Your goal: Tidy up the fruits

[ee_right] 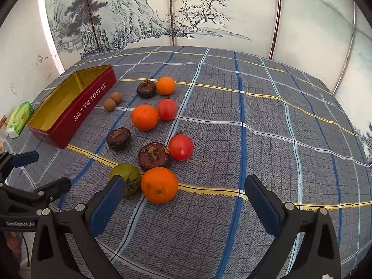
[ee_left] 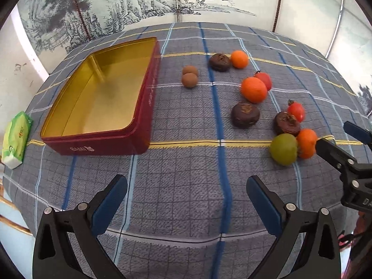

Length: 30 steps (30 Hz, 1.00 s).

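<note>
An open red tin (ee_left: 144, 88) with a gold, empty inside lies on the left of the checked cloth. Right of it are scattered fruits: two brown longans (ee_left: 190, 75), three dark round fruits (ee_left: 245, 115), three oranges (ee_left: 254, 90), two red tomatoes (ee_left: 296, 111) and a green tomato (ee_left: 283, 148). My left gripper (ee_left: 187, 186) is open over bare cloth, in front of the tin. My right gripper (ee_right: 186, 186) is open too, its left finger just in front of the green tomato (ee_right: 125, 174), with the nearest orange (ee_right: 159, 184) just beyond its fingers, toward the left one.
A green tissue pack (ee_left: 16, 137) lies left of the tin near the table edge. A painted folding screen (ee_right: 186, 18) stands behind the table. The right half of the cloth (ee_right: 290, 127) is bare. Each gripper shows at the side of the other's view.
</note>
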Tool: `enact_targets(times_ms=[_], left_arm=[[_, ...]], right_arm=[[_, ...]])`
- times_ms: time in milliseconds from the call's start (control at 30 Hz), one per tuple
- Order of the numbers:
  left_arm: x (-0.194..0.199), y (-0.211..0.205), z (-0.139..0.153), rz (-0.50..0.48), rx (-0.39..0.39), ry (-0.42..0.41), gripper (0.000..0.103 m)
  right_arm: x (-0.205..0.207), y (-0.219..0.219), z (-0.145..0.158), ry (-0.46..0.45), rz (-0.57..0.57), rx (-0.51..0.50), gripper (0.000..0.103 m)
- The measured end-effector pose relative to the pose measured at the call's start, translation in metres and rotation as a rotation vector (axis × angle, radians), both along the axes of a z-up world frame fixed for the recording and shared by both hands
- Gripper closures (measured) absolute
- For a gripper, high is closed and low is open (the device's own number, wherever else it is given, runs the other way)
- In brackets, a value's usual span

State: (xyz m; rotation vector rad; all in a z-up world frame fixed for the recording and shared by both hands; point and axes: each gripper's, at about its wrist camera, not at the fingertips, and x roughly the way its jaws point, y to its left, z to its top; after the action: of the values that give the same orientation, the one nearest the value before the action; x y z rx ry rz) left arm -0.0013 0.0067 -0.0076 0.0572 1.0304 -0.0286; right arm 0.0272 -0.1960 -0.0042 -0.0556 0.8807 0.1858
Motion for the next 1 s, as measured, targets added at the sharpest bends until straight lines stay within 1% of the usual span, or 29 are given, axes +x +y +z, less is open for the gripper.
enact_targets(times_ms=[67,367,400,867,1000], left_arm=[[0.0014,0.0023,-0.0023,0.007,-0.005,0.006,0.005],[0.0019,0.0041,-0.0061,0.004,-0.010,0.013,0.009],[0.0020,0.0035,-0.0062,0.004,-0.008,0.014,0.009],[0.0029,0.0023,-0.0081,-0.006,-0.034,0.029,0.010],[0.0025,0.0020,-0.0080,-0.007,-0.034,0.029,0.010]], right_arm=[[0.0024,-0.0033,0.0025,-0.001,0.005,-0.007,0.002],[-0.0027,0.0056,0.0009,0.006,0.017,-0.018,0.009],[0.0027,-0.0001,0.0006,0.010,0.022,-0.018,0.009],[0.0040,0.0010,-0.0044,0.025,0.012,-0.023,0.012],[0.0046,0.0021,-0.0049,0.033,0.025,-0.022,0.020]])
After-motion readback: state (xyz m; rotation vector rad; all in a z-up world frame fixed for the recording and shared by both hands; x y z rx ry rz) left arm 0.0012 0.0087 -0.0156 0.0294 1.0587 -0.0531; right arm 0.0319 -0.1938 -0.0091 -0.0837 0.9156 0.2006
